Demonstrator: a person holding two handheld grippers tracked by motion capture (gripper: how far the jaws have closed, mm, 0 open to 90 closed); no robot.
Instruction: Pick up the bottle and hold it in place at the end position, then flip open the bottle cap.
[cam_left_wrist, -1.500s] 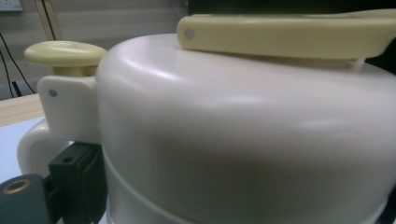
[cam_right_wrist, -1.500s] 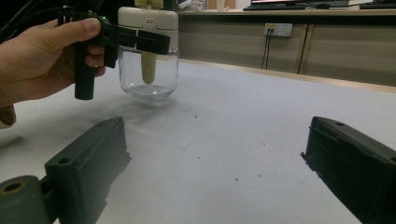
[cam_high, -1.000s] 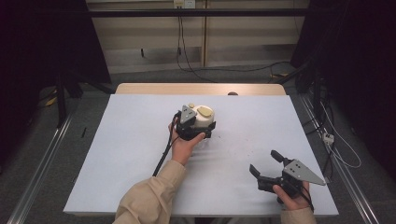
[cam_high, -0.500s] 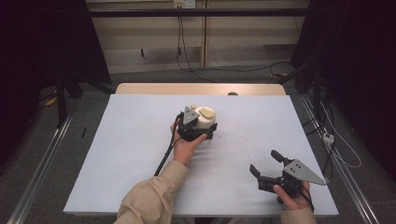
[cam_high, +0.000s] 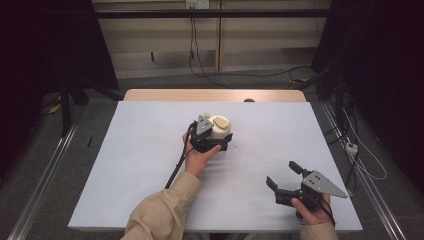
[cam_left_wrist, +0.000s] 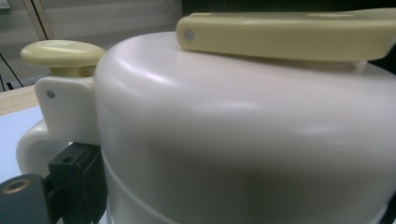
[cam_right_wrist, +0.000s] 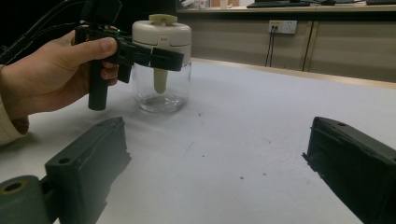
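A glass jar (cam_high: 218, 128) with a cream lid (cam_left_wrist: 243, 130), a pale yellow lever (cam_left_wrist: 285, 35) and a yellow knob (cam_left_wrist: 63, 52) stands at the middle of the white table (cam_high: 140, 165). My left gripper (cam_high: 218, 136) has its jaws on either side of the lid, pressed against it. In the right gripper view the jar (cam_right_wrist: 161, 88) is clear and upright, with a cream tube inside, and the left gripper (cam_right_wrist: 159, 56) clasps its top. My right gripper (cam_high: 281, 173) hovers low near the front right of the table, its jaws wide apart around nothing (cam_right_wrist: 215, 158).
A black cable (cam_high: 177, 162) trails from the left gripper along the sleeve. The table's wooden far edge (cam_high: 215, 95) lies behind the jar. Metal rails (cam_high: 370, 195) run along the floor on both sides. Dark specks dot the white surface between the grippers.
The left gripper and the jar have shifted slightly to the right. The right gripper has stayed in place, open.
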